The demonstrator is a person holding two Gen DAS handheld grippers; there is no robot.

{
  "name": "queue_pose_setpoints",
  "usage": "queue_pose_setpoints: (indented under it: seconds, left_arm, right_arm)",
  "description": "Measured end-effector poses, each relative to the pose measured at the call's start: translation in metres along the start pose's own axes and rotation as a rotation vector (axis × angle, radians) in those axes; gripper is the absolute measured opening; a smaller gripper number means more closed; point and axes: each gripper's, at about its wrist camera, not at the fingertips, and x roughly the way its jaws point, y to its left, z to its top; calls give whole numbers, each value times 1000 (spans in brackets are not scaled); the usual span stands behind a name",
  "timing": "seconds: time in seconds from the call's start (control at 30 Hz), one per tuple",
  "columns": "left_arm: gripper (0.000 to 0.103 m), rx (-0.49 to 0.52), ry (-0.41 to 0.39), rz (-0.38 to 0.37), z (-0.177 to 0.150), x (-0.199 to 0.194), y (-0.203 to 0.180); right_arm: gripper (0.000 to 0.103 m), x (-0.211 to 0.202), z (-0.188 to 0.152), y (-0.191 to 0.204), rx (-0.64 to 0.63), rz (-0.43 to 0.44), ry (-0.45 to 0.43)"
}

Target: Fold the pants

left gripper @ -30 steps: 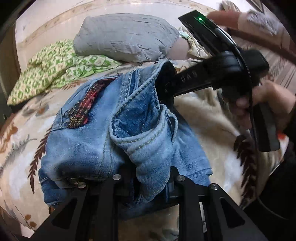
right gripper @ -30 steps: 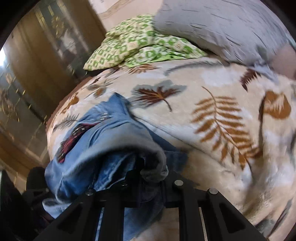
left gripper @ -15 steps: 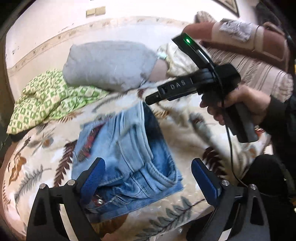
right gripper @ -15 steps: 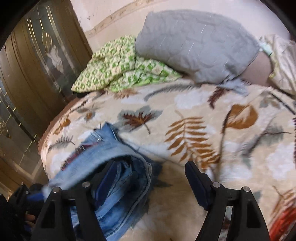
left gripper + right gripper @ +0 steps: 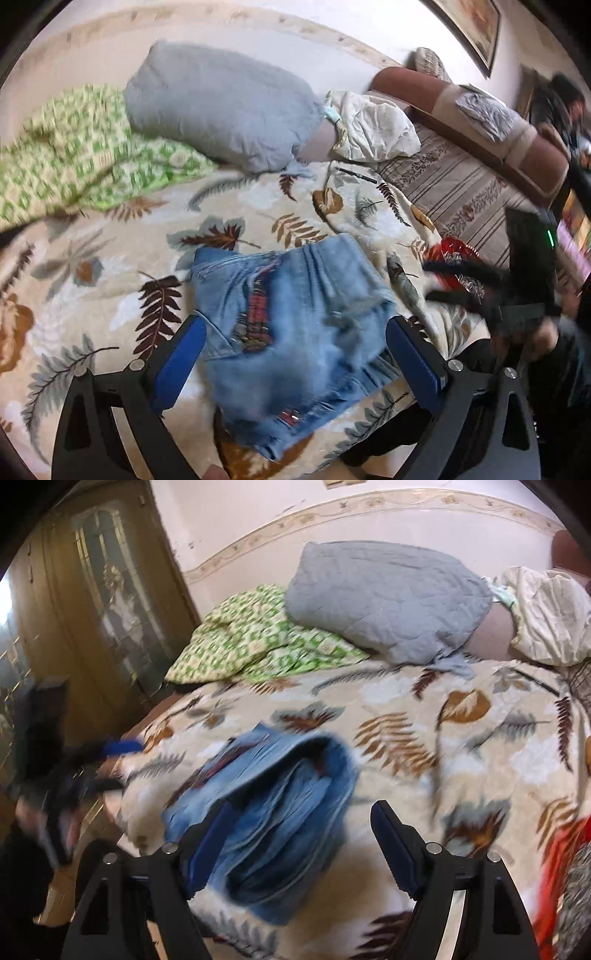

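The blue jeans (image 5: 295, 332) lie folded in a compact stack on the leaf-print blanket (image 5: 110, 295), with a red plaid patch on top. They also show in the right wrist view (image 5: 280, 812), stacked edges facing me. My left gripper (image 5: 295, 362) is open above the near side of the stack, holding nothing. My right gripper (image 5: 299, 845) is open, its left finger (image 5: 207, 849) over the stack's near edge. The right gripper also shows blurred at the right of the left wrist view (image 5: 491, 291).
A grey pillow (image 5: 221, 114), a green patterned cloth (image 5: 74, 158) and a white pillow (image 5: 373, 125) lie at the head of the bed. A striped sheet (image 5: 454, 195) and a red item (image 5: 450, 254) are on the right. A wooden cabinet (image 5: 92, 627) stands left.
Both grippers were shut on the jeans a second ago; they opened, let go and pulled back. The jeans now rest folded on the blanket.
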Motion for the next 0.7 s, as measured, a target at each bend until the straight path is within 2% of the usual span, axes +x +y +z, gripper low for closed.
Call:
queue_pose_setpoints:
  seconds: [0.1,0.2,0.33,0.43,0.47,0.5,0.53,0.57,0.6,0.63,0.7]
  left_arm:
    - [98,-53,47,-55,12,21,28]
    - [98,-100,95,-70,21,43,47]
    - [98,-219,158,-128,28,81,78]
    - [98,-305,188,-138,27,106,98]
    - [98,-328,197,-153,26,112,102]
    - [98,-356,210,-174,25,120,107]
    - [98,-375,223,-190,25,127,111]
    - [98,-392,235,-204,24,132,113]
    - [97,-410,250,-221,23,138,115]
    - [92,-433,271,-245,21,144,117]
    - [74,-442,273,-227,21,148,117]
  right_arm:
    - [80,14,-8,21,-43,29,22]
    - [80,27,-8,38,-61,58,30]
    - [80,41,-8,55,-84,72,14]
    - [79,50,-7,62,-82,90,16]
    - [70,52,-8,63,-85,94,19]
    - [55,54,-9,65,-84,99,27]
    - [46,57,-10,64,-79,97,35]
    - [28,59,-12,64,-73,93,45]
    - [23,61,-13,62,-67,96,52]
    - [23,61,-14,60,-56,100,54]
    - [20,59,-17,57,-36,105,50]
